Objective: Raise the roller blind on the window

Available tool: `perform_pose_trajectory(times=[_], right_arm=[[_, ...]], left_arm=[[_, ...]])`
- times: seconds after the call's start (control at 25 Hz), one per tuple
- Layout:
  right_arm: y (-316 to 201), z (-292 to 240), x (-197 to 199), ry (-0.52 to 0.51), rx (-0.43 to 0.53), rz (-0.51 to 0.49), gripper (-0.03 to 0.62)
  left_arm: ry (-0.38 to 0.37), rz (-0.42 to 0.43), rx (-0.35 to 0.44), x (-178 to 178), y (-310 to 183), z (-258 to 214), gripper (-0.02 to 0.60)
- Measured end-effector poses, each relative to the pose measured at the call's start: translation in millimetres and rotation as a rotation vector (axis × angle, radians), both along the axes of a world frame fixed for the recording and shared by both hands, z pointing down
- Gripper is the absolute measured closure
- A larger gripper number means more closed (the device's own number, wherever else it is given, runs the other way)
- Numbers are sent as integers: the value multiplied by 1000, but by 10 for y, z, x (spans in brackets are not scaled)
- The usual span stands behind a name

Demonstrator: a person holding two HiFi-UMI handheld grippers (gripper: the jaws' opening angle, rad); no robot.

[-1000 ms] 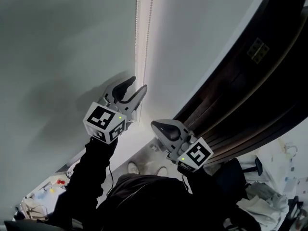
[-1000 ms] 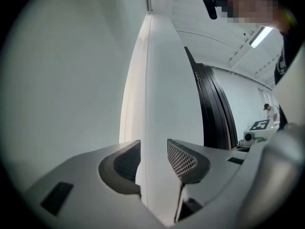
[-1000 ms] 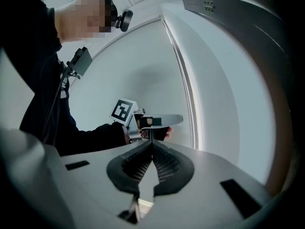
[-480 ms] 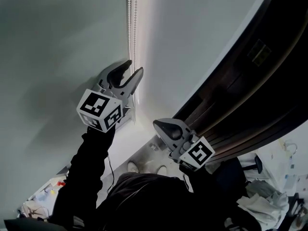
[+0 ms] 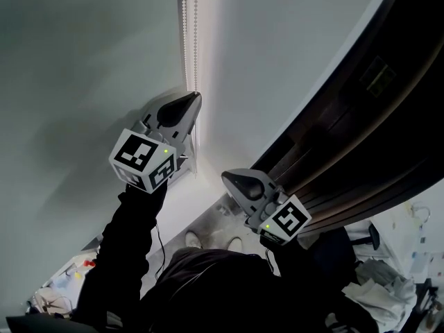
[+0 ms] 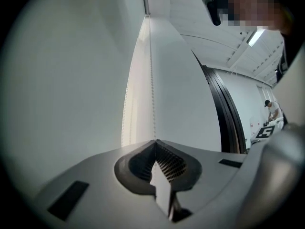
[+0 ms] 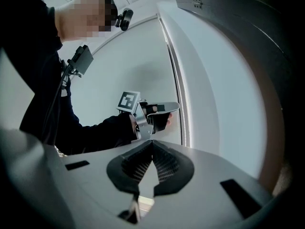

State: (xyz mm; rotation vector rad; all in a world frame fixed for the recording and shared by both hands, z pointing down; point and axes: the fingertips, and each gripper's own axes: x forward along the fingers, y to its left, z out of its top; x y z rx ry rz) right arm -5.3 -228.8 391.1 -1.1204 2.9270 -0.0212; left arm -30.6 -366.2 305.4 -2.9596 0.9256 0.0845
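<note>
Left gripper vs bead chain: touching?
Touching. In the left gripper view the bead chain runs straight into the seam of the left gripper, whose jaws have just closed on it.

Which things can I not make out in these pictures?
- Top of chain: cut off by head view's upper edge; too small in left gripper view.
- Whether the just-closed left gripper pinches one chain strand or both: its jaws cover that.
- Blind's roller: in no view.
</note>
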Motion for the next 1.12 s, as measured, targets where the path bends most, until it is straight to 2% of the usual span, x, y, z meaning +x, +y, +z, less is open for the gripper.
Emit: perform_pose_trajectory(times=[0.08,0.28,0.56,0.8,0.96,1.0,1.12], right_arm=[[7,9,3,1,-1,-1,589],[26,-27,31,-15,1,-20,589],[110,-57,91,-71,-34,-52,589],[218,-173,93,-119,-54,-147,589],[242,-328,116,-125,-51,-200,589],[248,-369,118,-123,-51,-214,579],[258,-469,81,-114,-68,-271,411]], left_arm=[[-5,15,-1,9,40,5,574],[-47,23,60,55,201,28,575],[-12,37,51,3,421,68,575],[19,76,24,-15,733,101,575],[24,69,9,-12,892,225,575],[20,73,-4,3,928,292,575],[2,95,-65,77,1041,571,577]])
